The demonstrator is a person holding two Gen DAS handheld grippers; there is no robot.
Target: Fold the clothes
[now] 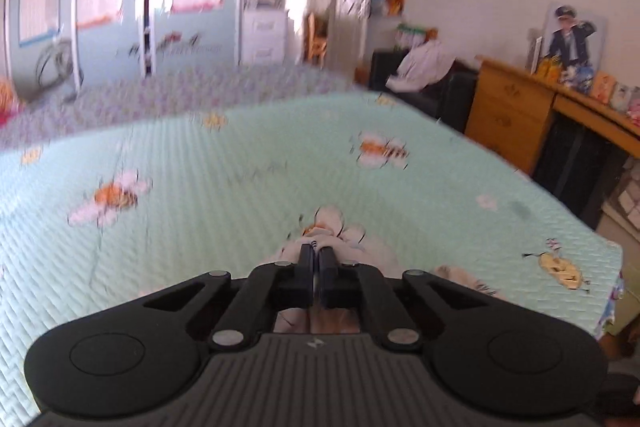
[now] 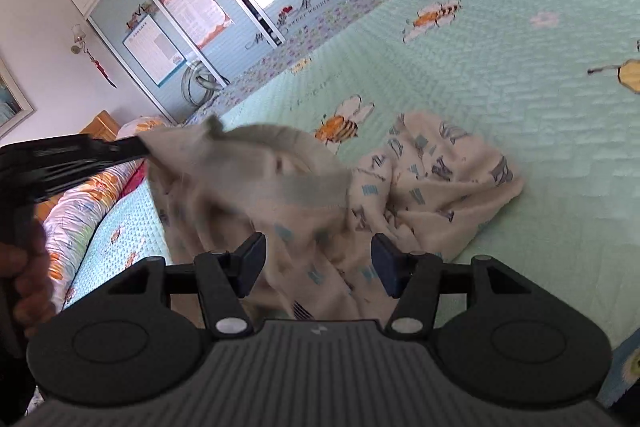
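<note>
The left hand-held gripper [image 2: 138, 147], at the frame's left, is pinching a corner of the cream printed garment [image 2: 420, 187] lying crumpled mid-frame on the bed [image 2: 520, 87], apparently to spread it, while the right hand-held gripper [image 2: 318, 269] is hovering wide, gripping nothing.

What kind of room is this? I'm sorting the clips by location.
Most likely a home bedroom: a bed under a mint quilt with a bee print, a sliding-door wardrobe along the wall, and a wooden desk with drawers beside the bed.
</note>
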